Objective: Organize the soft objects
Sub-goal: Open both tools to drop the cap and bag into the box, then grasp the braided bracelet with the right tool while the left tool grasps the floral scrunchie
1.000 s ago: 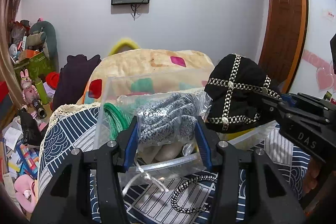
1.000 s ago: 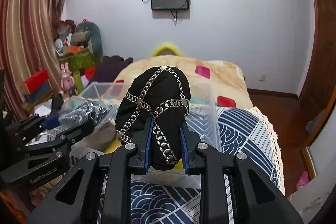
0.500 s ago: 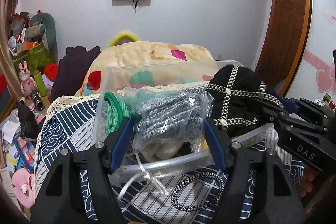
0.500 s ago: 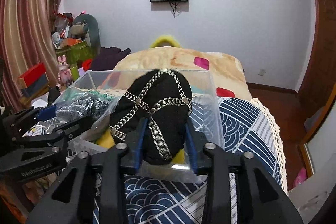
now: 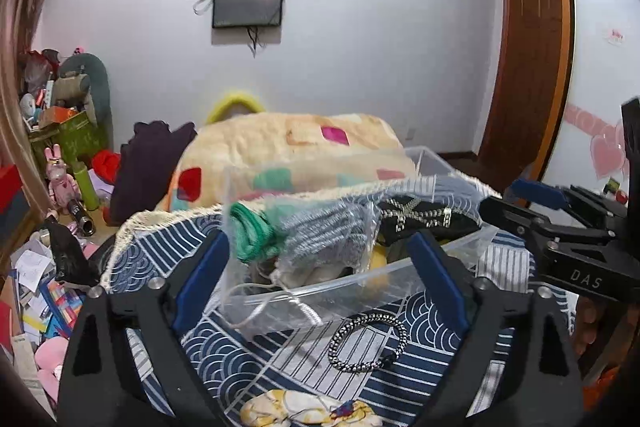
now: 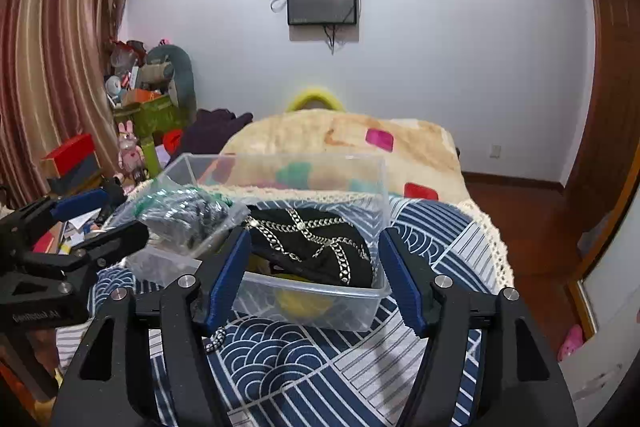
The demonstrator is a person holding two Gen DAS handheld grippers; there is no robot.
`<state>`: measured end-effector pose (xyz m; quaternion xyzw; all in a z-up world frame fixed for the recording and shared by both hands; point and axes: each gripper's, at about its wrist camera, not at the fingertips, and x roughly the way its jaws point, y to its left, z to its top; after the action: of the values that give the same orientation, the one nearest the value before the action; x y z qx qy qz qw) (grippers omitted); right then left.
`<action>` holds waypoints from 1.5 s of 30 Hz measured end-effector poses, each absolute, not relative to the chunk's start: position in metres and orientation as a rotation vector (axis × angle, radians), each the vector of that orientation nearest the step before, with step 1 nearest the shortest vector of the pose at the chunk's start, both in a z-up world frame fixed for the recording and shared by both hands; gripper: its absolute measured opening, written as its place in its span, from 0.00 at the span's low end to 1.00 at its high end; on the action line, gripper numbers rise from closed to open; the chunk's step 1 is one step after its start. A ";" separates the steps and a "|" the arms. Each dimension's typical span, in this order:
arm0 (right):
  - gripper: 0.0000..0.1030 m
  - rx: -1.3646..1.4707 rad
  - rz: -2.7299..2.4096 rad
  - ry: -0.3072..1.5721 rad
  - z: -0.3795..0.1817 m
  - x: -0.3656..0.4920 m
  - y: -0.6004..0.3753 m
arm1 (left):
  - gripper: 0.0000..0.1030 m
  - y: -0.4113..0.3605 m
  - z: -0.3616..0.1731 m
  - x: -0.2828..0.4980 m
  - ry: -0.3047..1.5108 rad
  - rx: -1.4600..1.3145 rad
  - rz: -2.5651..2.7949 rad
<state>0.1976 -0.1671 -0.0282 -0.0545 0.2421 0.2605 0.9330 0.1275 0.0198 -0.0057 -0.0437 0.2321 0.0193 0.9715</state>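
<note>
A clear plastic bin (image 5: 320, 291) (image 6: 380, 223) stands on the blue patterned bed cover. In it lie a grey knit item in a clear bag (image 5: 324, 235) (image 6: 188, 215), a green knit item (image 5: 250, 231) and a black hat with silver chains (image 6: 316, 247) (image 5: 420, 217), over something yellow (image 6: 304, 301). My left gripper (image 5: 320, 275) is open and empty, just in front of the bin. My right gripper (image 6: 314, 279) is open and empty, its jaws wide on either side of the bin's near wall.
A braided black-and-white bracelet (image 5: 368, 343) lies on the cover in front of the bin, with a floral cloth item (image 5: 304, 411) nearer. A beige blanket (image 6: 340, 139) is piled behind the bin. Clutter and toys (image 5: 60, 187) fill the floor at left. A wooden door (image 5: 524, 75) is at right.
Both grippers have opened and let go: the bagged grey knit and the black hat dropped into the bin. Both grippers have drawn back and the jaws stand wide.
</note>
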 end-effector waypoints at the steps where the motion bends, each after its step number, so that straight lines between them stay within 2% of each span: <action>1: 0.63 -0.109 0.537 0.489 -0.026 0.195 -0.168 | 0.95 0.022 -0.003 0.123 0.459 -0.097 0.043; 5: 0.76 -0.105 0.547 0.448 -0.018 0.180 -0.173 | 0.98 0.031 0.005 0.104 0.430 -0.113 0.056; 14: 0.78 -0.108 0.590 0.430 -0.021 0.158 -0.169 | 0.99 0.034 -0.016 0.075 0.483 -0.083 0.059; 32: 0.78 -0.137 0.662 0.611 -0.078 0.149 -0.144 | 0.99 0.022 -0.097 0.071 0.690 -0.111 0.005; 37: 0.78 -0.148 0.686 0.646 -0.085 0.151 -0.134 | 0.99 0.023 -0.110 0.073 0.699 -0.122 -0.006; 39: 0.78 -0.153 0.695 0.659 -0.088 0.151 -0.130 | 0.91 0.024 -0.111 0.070 0.681 -0.131 -0.012; 41: 0.78 -0.160 0.700 0.672 -0.092 0.152 -0.126 | 0.72 0.024 -0.112 0.070 0.693 -0.129 -0.030; 45: 0.78 -0.156 0.710 0.704 -0.100 0.156 -0.119 | 0.54 0.025 -0.112 0.069 0.689 -0.135 -0.048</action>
<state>0.1557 -0.1189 -0.0997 -0.0747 0.3372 0.3398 0.8748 0.0690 0.0252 -0.1116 -0.0659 0.3373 -0.0235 0.9388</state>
